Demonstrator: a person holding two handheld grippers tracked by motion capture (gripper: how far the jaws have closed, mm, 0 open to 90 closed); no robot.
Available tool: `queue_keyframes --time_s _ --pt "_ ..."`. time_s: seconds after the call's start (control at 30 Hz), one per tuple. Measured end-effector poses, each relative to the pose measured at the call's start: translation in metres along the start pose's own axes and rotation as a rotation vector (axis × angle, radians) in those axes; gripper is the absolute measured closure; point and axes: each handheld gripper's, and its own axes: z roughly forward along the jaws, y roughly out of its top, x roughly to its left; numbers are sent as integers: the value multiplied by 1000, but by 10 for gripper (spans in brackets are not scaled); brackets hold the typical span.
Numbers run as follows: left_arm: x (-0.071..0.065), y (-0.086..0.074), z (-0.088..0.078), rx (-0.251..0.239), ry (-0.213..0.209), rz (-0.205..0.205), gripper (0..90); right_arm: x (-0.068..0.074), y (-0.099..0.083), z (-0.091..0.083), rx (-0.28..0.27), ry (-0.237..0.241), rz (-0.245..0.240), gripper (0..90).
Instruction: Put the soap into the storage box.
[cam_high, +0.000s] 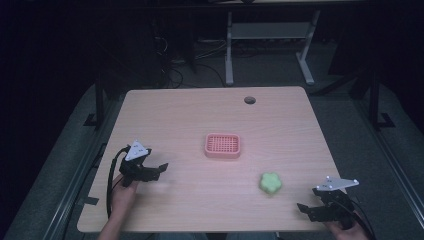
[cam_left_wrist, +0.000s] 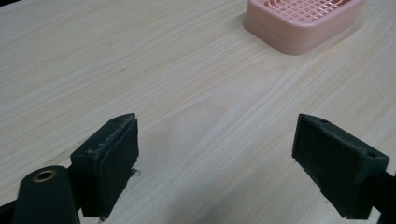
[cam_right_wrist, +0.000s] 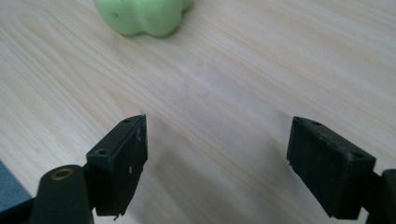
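You hold a black two-jaw tool in each hand over a pale wood-grain table (cam_high: 200, 120). Your right tool (cam_high: 311, 210) sits low at the near right corner, jaws spread wide and empty. Ahead of it, near but apart, lies a soft-looking, lime-green flower-shaped lump (cam_high: 270, 183) (it may be a sponge or a soap; the pictures do not settle which), resting flat on the wood. Your left tool (cam_high: 161, 169) hovers at the near left, jaws likewise apart with nothing between them, pointing toward a pink plastic tray with a gridded top (cam_high: 222, 145) at the table's middle.

The likely risk: the green lump's rounded lobes could slip from the flat pads if you close off-centre, or skid across the smooth wood if one jaw touches first. The light tray could also slide if nudged.
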Motion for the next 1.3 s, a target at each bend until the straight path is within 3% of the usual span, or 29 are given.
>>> queue_keyframes --time_s 0.3,0.77,1.3 --pt "2 0 -2 -6 6 -3 144 5 21 -1 39 17 -19 188" --pt "3 0 -4 -21 9 -7 144 18 66 -2 101 17 -119 190" --pt "3 0 -4 -31 8 -20 144 30 98 7 172 38 -211 189"
